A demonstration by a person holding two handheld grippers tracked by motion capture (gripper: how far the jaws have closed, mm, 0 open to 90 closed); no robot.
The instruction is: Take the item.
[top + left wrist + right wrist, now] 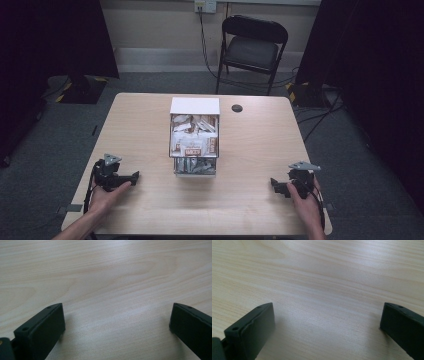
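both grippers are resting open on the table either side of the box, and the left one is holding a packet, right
Not quite: the left gripper holds nothing. The left gripper view shows its jaws wide apart with only bare table between them. The rest stands: in the high view both grippers sit open on the table, the left gripper to the left and the right gripper to the right of the box of packets.

The worktop (pixel 107 277) is pale wood-grain laminate, smooth with a soft sheen. Both tongs, left (pixel 117 325) and right (pixel 327 325), are matt black plastic. On the worktop, the clear plastic box (pixel 194 145) holds glossy wrappers.
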